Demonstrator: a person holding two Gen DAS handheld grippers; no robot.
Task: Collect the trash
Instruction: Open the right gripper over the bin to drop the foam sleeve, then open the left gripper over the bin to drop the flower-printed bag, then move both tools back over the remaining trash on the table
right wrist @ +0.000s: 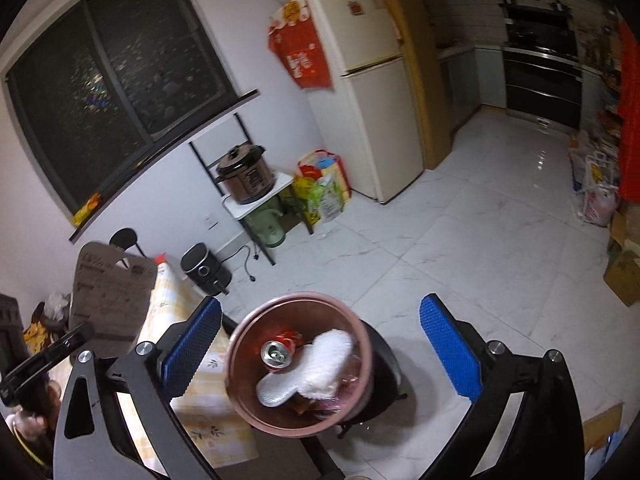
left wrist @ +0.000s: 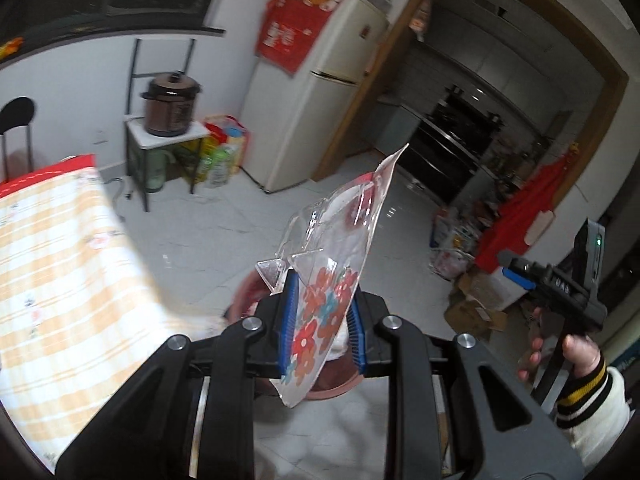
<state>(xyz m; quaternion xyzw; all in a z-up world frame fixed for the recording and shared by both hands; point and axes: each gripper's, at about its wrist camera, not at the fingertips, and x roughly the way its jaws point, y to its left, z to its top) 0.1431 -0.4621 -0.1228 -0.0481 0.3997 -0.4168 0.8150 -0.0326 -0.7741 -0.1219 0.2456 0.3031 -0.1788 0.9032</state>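
Note:
My left gripper is shut on a clear plastic wrapper printed with red and blue flowers, which sticks up out of the blue pads. Below it, part of a pink bin shows. In the right wrist view the pink bin's rim circles a red can, a white fluffy slipper and other wrappers. My right gripper hangs above the bin, open wide, with nothing between its pads. A hand in a striped cuff holds the right gripper at the right edge.
A table with a yellow checked cloth stands left of the bin. Behind are a white fridge, a brown cooker on a small rack, a black appliance on the floor and cardboard boxes at the right. White tiled floor lies between.

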